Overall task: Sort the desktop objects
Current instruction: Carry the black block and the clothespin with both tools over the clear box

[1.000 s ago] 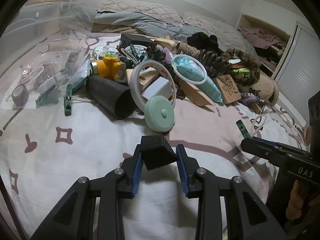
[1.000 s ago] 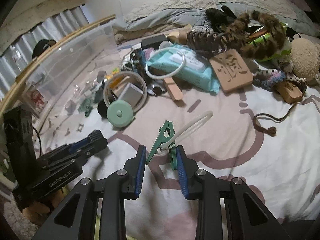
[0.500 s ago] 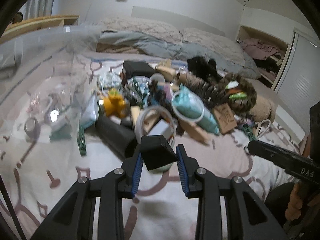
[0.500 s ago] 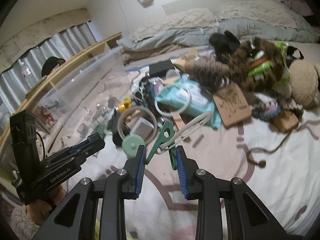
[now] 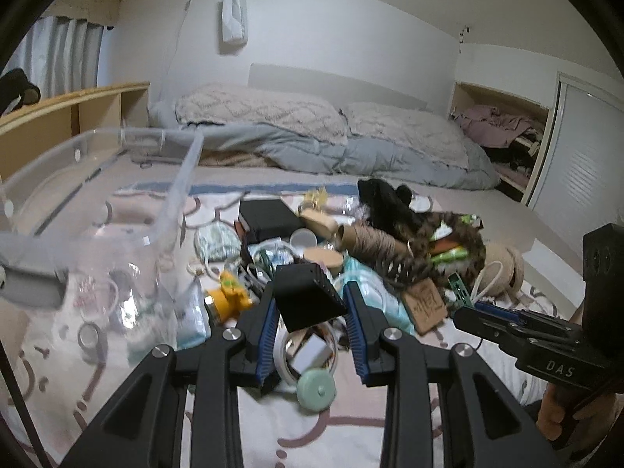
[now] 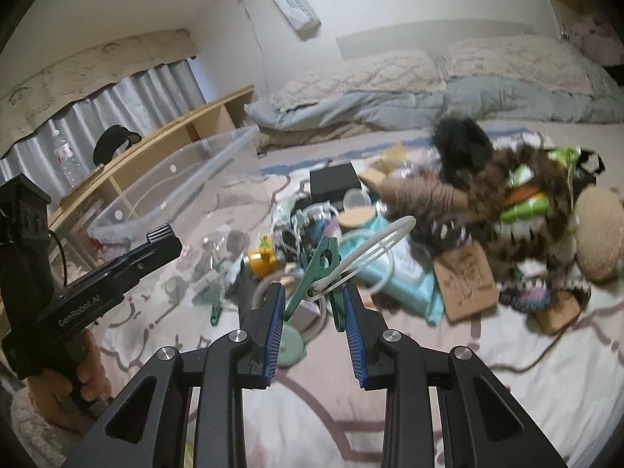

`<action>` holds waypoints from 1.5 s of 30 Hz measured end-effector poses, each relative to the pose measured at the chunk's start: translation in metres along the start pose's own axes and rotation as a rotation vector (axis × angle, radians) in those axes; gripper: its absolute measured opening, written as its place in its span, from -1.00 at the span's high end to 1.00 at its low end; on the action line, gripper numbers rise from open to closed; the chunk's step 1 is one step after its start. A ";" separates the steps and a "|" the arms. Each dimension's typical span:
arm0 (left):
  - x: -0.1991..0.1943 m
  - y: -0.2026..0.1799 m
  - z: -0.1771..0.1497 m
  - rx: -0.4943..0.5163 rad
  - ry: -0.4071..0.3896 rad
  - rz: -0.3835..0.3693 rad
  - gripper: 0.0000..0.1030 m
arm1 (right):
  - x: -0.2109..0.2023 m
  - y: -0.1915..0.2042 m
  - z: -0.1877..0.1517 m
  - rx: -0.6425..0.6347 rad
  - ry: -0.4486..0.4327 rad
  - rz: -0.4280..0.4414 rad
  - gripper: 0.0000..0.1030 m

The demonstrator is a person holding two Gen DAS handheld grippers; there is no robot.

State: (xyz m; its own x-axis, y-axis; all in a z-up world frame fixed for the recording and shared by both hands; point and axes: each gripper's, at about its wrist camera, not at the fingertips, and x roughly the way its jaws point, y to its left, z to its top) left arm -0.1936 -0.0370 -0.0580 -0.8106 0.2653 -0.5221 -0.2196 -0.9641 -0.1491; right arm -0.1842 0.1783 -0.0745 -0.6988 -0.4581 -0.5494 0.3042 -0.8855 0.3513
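My left gripper is shut on a small black box, held up in the air above the bed. My right gripper is shut on a green clothes peg that has a white ring clipped in it. Below both lies a heap of loose objects on the patterned bedsheet. In the left wrist view the right gripper reaches in from the right. The left gripper shows at the left of the right wrist view, with a hand under it.
A clear plastic bin with a few small items stands to the left of the heap. A mint round lid, a yellow toy, a wipes pack and a carved wooden tile lie in the pile. Pillows and a wooden shelf lie beyond.
Both grippers have risen well above the bed with the black box and the peg with its ring still held. The heap has dropped lower in both views and more of the room shows.
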 end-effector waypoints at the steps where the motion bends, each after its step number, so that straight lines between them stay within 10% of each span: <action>1: -0.002 0.000 0.003 0.002 -0.008 0.001 0.37 | -0.001 0.002 0.004 -0.003 -0.008 0.005 0.40; 31: -0.051 0.116 0.104 0.045 -0.225 0.176 0.37 | 0.056 0.108 0.104 -0.135 -0.079 0.135 0.40; 45: -0.028 0.181 0.118 0.068 -0.155 0.283 0.37 | 0.110 0.176 0.126 -0.215 0.004 0.244 0.40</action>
State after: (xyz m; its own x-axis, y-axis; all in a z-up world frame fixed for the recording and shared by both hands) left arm -0.2748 -0.2196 0.0292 -0.9166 -0.0127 -0.3997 -0.0051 -0.9990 0.0434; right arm -0.2892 -0.0183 0.0226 -0.5861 -0.6586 -0.4720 0.5924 -0.7457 0.3049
